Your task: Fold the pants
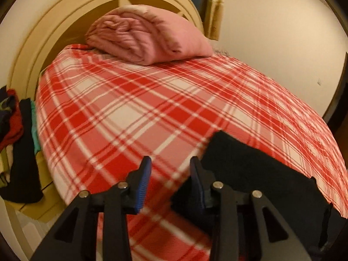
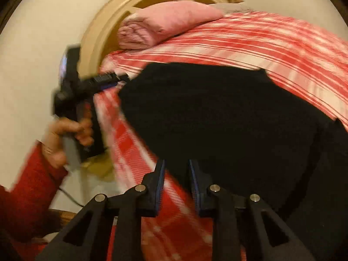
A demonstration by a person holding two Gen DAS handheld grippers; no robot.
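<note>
- Though a stack of clothes [image 1: 15,134] waits beside the bed [image 1: 113,100], the left gripper [image 1: 170,165] hangs with jaws apart, empty.
- The black pants [image 2: 217,119] lie flat on the plaid cover, seemingly folded once; further folds likely remain.
- The right gripper [image 2: 176,169] has jaws narrowly apart, gripping nothing.

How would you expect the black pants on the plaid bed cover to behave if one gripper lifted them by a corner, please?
The black pants would probably sag and drape: they lie flat and follow the curve of the plaid bed cover. They look like soft fabric, so likely light and not fragile. The trailing part would probably drag along the cover, perhaps undoing any fold.
</note>
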